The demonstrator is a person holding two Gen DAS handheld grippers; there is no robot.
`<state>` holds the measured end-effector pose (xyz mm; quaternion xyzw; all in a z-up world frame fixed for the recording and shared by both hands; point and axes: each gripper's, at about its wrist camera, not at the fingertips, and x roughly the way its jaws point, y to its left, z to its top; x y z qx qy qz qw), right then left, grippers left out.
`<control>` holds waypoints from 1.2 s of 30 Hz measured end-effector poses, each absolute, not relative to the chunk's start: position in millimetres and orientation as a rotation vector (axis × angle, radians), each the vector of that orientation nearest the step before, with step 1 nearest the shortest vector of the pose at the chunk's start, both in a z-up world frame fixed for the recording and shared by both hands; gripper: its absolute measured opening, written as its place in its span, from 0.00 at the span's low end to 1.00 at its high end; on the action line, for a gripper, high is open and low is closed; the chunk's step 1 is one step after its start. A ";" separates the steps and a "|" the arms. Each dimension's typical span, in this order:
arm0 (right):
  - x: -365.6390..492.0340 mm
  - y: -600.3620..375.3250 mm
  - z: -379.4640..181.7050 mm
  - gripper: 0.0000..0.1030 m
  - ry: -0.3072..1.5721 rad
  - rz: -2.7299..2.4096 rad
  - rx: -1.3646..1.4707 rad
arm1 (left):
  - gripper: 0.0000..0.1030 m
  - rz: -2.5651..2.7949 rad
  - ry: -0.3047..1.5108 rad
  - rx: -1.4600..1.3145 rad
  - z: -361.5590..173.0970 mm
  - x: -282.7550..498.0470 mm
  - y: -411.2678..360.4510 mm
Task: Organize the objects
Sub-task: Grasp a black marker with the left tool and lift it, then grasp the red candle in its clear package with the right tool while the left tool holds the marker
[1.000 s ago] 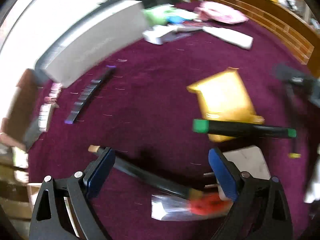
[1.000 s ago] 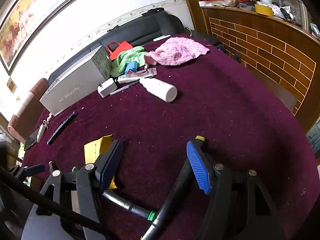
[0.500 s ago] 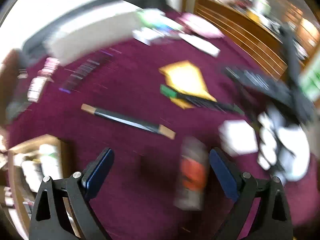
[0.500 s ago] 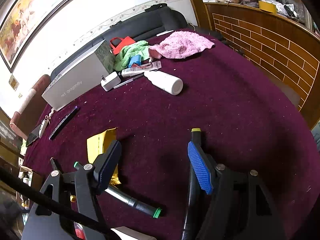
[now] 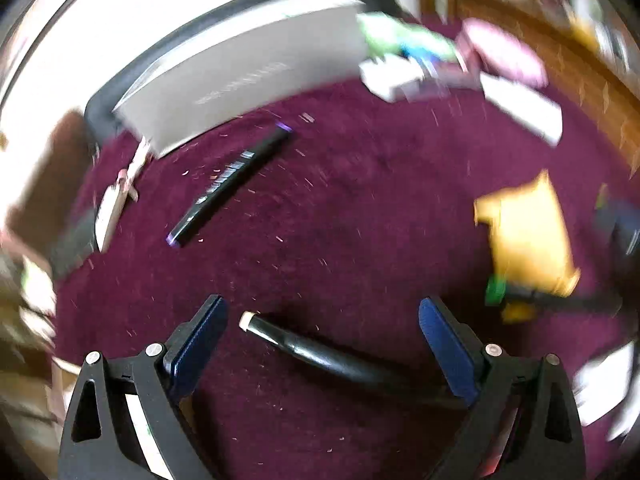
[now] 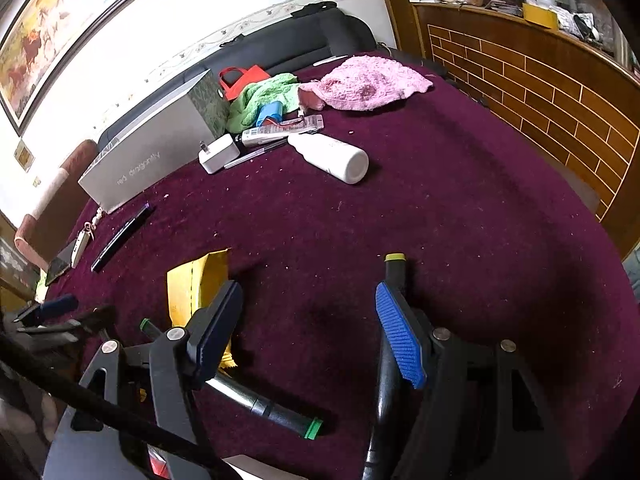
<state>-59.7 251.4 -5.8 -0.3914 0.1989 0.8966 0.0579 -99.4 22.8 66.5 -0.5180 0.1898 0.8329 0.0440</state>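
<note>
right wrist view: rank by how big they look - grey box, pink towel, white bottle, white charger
1. grey box, largest.
2. pink towel, clearly smaller than the box but farther from the camera, so its true size is less sure.
3. white bottle.
4. white charger, smallest; it lies about as far away as the bottle, so that order is fair.

This looks like a living room in a home. A framed painting (image 6: 60,36) hangs on the white wall, and a dark sofa (image 6: 304,40) stands under it. A surface (image 6: 460,208) with a dark purple cloth carries towels (image 6: 360,84), a remote control (image 6: 280,130) and a white bottle (image 6: 330,156). A wooden counter (image 6: 540,72) stands beside it.
</note>
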 end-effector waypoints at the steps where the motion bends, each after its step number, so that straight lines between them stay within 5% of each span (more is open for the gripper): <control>1: -60.3 251.0 -6.2 0.68 0.604 2.718 -1.192 | 0.91 2.490 0.656 -1.620 57.9 -94.4 28.4; 7: -61.3 253.4 -11.9 0.68 0.641 2.688 -1.232 | 0.91 2.151 0.358 -1.819 50.3 -67.2 11.0; 11: -60.3 254.5 -12.5 0.68 0.656 2.685 -1.233 | 0.91 2.045 0.473 -1.787 51.5 -19.9 15.7; 20: -60.9 250.0 -13.8 0.68 0.630 2.684 -1.238 | 0.91 2.562 0.108 -1.684 67.4 -36.8 -23.7; 21: -60.6 249.8 -13.9 0.68 0.625 2.684 -1.236 | 0.88 2.595 0.152 -1.645 65.9 -40.3 -16.1; 23: -60.3 250.5 -13.6 0.68 0.630 2.686 -1.234 | 0.62 2.598 0.414 -1.583 56.1 -42.8 6.0; 25: -60.5 251.4 -12.7 0.68 0.637 2.692 -1.228 | 0.24 2.535 0.449 -1.554 50.1 -42.0 13.4; 26: -60.6 251.7 -12.2 0.68 0.636 2.693 -1.225 | 0.16 2.501 0.446 -1.577 47.4 -44.5 11.6; 36: -59.0 248.7 -4.9 0.68 0.723 2.786 -1.235 | 0.14 2.440 0.431 -1.604 2.6 -40.2 -22.8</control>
